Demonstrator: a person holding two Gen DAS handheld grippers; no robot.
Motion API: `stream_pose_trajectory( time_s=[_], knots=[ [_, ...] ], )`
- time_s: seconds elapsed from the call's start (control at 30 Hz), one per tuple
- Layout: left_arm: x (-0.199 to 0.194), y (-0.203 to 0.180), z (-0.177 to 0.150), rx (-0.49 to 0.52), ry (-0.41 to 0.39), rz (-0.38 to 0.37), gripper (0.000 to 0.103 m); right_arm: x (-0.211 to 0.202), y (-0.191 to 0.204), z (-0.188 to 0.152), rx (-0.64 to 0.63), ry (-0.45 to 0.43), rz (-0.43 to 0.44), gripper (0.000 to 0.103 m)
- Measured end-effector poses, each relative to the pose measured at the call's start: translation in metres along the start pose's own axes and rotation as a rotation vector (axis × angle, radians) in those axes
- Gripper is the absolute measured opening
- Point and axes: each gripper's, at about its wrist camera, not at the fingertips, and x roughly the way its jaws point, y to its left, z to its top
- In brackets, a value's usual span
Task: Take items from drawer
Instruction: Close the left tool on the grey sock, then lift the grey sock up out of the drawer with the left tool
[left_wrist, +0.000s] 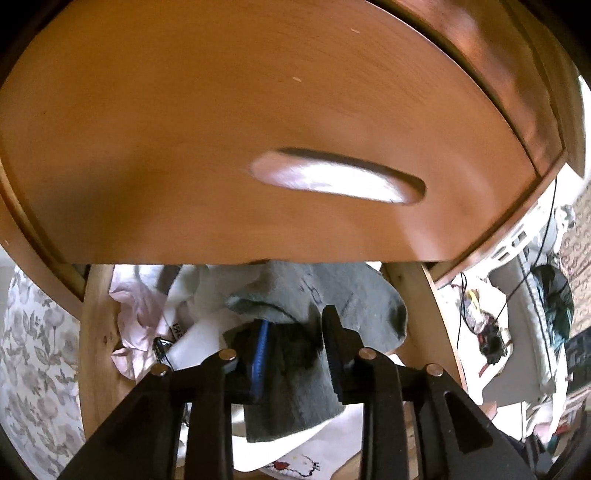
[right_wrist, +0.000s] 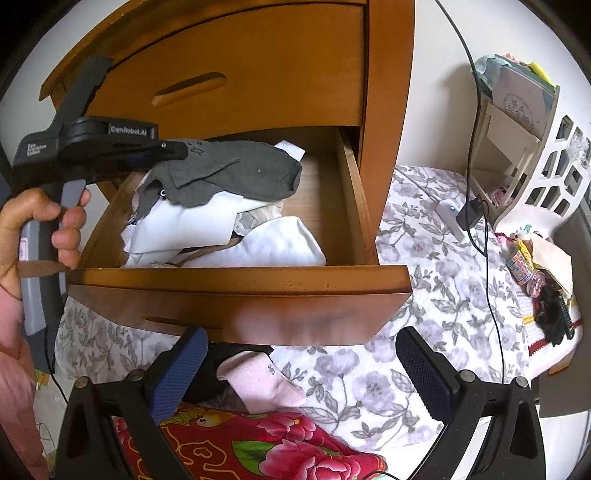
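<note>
The bottom drawer (right_wrist: 240, 280) of a wooden nightstand stands pulled out, holding white clothes (right_wrist: 280, 240) and a pale pink garment (left_wrist: 136, 306). My left gripper (left_wrist: 295, 321) is shut on a grey sock (left_wrist: 295, 384), which hangs between its pads. In the right wrist view, a hand (right_wrist: 37, 218) holds the left gripper (right_wrist: 181, 149) over the drawer's left side, and the grey sock (right_wrist: 236, 170) drapes from its tip above the white clothes. My right gripper (right_wrist: 301, 334) stands open in front of the drawer front, nothing between its fingers.
The closed upper drawer (left_wrist: 332, 181) with its slot handle is close above the left gripper. A pink sock (right_wrist: 258, 380) and a red floral blanket (right_wrist: 258, 443) lie below the right gripper. Floral bedding (right_wrist: 424, 295), a white basket (right_wrist: 546, 166) and a black cable (right_wrist: 476, 147) are to the right.
</note>
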Motion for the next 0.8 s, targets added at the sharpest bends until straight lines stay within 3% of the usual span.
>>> stream_pose_trajectory(
  time_s=[0.17, 0.27, 0.33, 0.53, 0.8],
  knots=[
    [0.006, 0.006, 0.003, -0.035, 0.026, 0.015, 0.029, 0.001, -0.001, 0.001, 0.002, 0.004, -0.001, 0.103],
    [0.007, 0.012, 0.001, -0.072, 0.021, 0.007, 0.016, -0.001, -0.001, 0.0, 0.001, 0.002, -0.003, 0.103],
    [0.005, 0.014, 0.0, -0.087, 0.011, -0.003, 0.014, -0.002, -0.001, 0.0, 0.003, 0.0, -0.006, 0.103],
    [-0.018, 0.023, -0.01, -0.136, -0.027, -0.038, 0.013, -0.009, 0.001, -0.001, 0.002, -0.012, -0.011, 0.103],
    [-0.047, 0.042, -0.029, -0.191, -0.044, -0.012, 0.012, -0.02, 0.005, -0.004, -0.004, -0.028, -0.015, 0.103]
  ],
)
